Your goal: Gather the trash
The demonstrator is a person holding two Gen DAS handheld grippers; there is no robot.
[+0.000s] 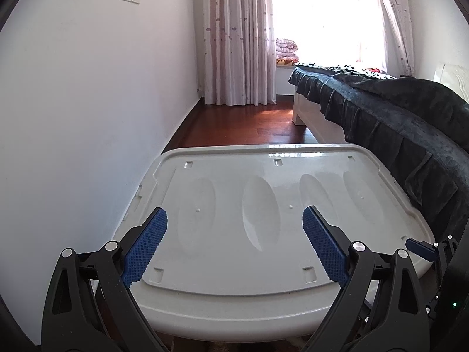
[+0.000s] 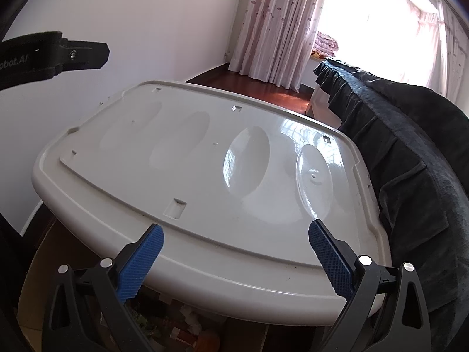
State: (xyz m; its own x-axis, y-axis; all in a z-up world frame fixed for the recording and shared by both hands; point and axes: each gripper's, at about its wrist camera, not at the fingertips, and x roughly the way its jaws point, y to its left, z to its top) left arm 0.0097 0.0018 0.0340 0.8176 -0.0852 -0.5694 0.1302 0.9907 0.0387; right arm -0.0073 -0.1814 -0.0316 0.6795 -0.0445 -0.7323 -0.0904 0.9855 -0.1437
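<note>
A large white plastic lid [image 1: 234, 264] with oval dents lies flat in front of me, and nothing rests on it. My left gripper [image 1: 234, 220] is open and empty above its near half. My right gripper [image 2: 236, 234] is open and empty over the lid's [image 2: 205, 146] near edge. Below that edge, in the right wrist view, a cardboard box [image 2: 49, 252] holds mixed scraps and wrappers [image 2: 176, 325]. The right gripper's blue tip [image 1: 420, 248] shows at the right of the left wrist view. The left gripper's black body [image 2: 52, 54] shows at the upper left of the right wrist view.
A bed with a dark blanket [image 1: 410, 123] runs along the right, close against the lid. A white wall [image 1: 88, 102] is on the left. Red wooden floor [image 1: 249, 123] leads to pink curtains [image 1: 237, 38] and a bright window.
</note>
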